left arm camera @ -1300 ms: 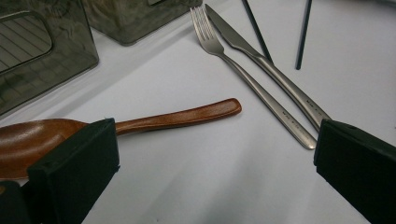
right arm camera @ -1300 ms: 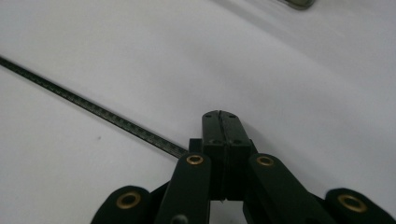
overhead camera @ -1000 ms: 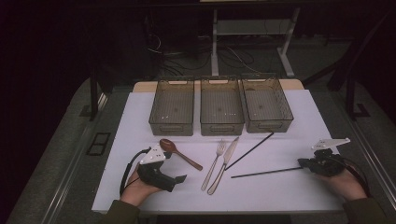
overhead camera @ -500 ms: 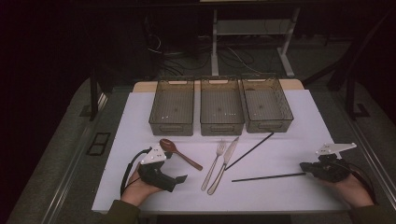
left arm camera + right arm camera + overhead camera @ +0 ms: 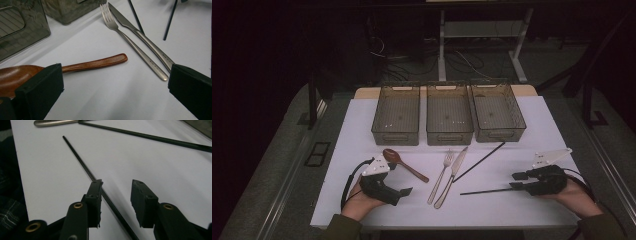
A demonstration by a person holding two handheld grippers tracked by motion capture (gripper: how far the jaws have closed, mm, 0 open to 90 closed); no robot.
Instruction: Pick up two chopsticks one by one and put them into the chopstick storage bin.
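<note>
Where high view blurs, right claw straddles chopstick, pads clear.

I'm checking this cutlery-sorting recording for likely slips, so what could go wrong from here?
The right gripper, whose jaws have just been opening, has the near chopstick between its pads but unpressed; closing off-centre could roll the thin stick away. The second chopstick lies against the knife and fork, so lifting it might drag them. The left gripper stands open beside the wooden spoon and could nudge it.
</note>
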